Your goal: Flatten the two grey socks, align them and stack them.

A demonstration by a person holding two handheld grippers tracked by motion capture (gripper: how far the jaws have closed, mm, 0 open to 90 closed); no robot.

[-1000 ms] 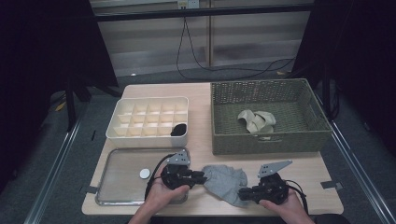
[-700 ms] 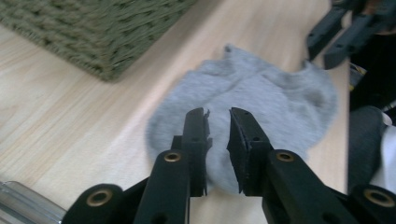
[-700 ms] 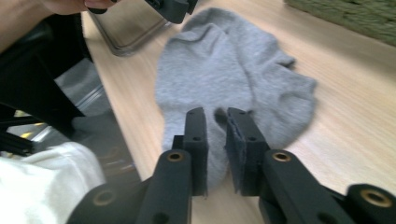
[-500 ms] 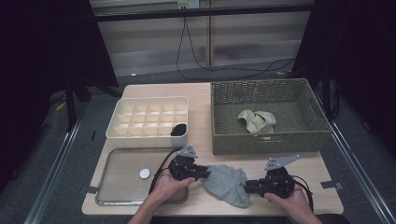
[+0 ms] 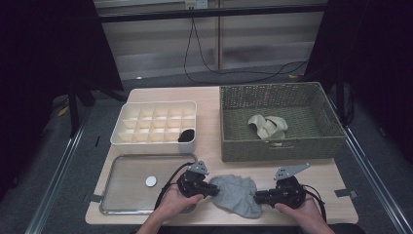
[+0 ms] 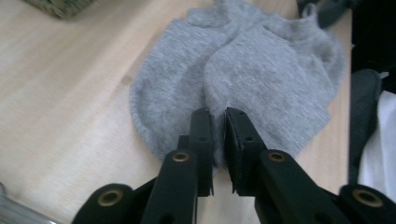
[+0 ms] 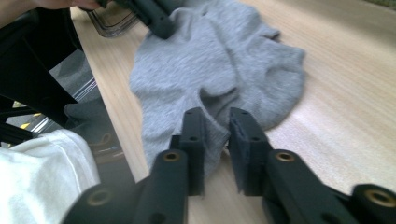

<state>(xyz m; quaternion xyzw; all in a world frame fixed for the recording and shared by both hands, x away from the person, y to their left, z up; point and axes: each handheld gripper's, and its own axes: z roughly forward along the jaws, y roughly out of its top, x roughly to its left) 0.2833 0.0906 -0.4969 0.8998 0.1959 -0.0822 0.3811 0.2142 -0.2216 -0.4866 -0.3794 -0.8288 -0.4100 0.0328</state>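
Since the earlier frames both hands have shifted only slightly, and the grey sock [image 5: 236,194] has been drawn into a flatter, wider heap on the front edge of the wooden table [image 5: 209,131], between the two grippers. The left gripper [image 5: 214,189] has just been closing: in its own view the black jaws stand nearly together with a fold of the sock's hem pinched between them, so it is clenched on the sock [image 6: 252,74]. The right gripper [image 5: 256,197] has also just been closing; its view shows the sock [image 7: 219,60] running into a slightly wider gap between the jaws, a ridge of fabric caught there, and it too grips the cloth.

The gripper views give the soft, fuzzy knit and the curved seam down the middle, which the high view reduces to a grey patch. The right gripper view also shows the other gripper's black tip at the sock's far edge and a white sleeve [image 7: 42,172] at lower left.

From above, a metal tray [image 5: 126,204] with a small white disc [image 5: 151,181] lies left of the hands, a cream compartment box [image 5: 156,105] behind it holds a dark item [image 5: 186,135] in a front right cell, and a woven basket [image 5: 277,148] holds beige socks [image 5: 268,126]. The person's forearms are cut off by the bottom edge.
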